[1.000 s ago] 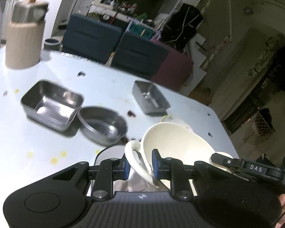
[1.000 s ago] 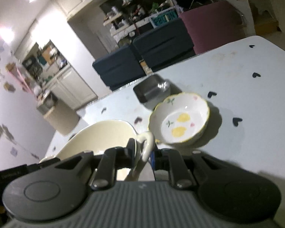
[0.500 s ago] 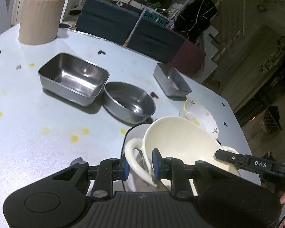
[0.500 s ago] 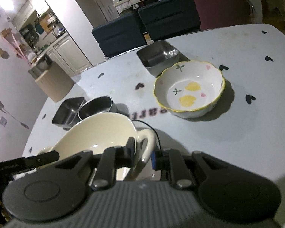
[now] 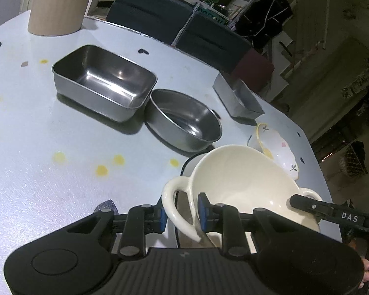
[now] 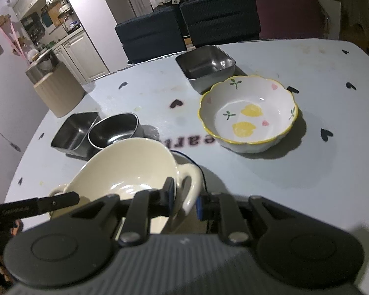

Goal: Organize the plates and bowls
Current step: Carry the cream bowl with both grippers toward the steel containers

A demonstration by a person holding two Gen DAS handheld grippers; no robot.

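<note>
the cream two-handled bowl (image 5: 238, 179) was held tilted just above the pale counter (image 5: 49, 172), over a dark-rimmed white plate (image 5: 192, 162). the left hand-held gripper (image 5: 180, 215) pinched one loop handle between its blue pads, and the right hand-held gripper (image 6: 184, 198) pinched the opposite handle. beyond the bowl stood a round steel bowl (image 5: 184, 120), touching or nearly touching a large rectangular steel tray (image 5: 103, 86). a smaller steel tray (image 6: 205, 66) sat farther back, just behind a scalloped yellow-rimmed bowl (image 6: 248, 116) painted with lemons and hearts. a beige cylindrical container (image 5: 56, 2) stood at the counter's far edge.
</note>
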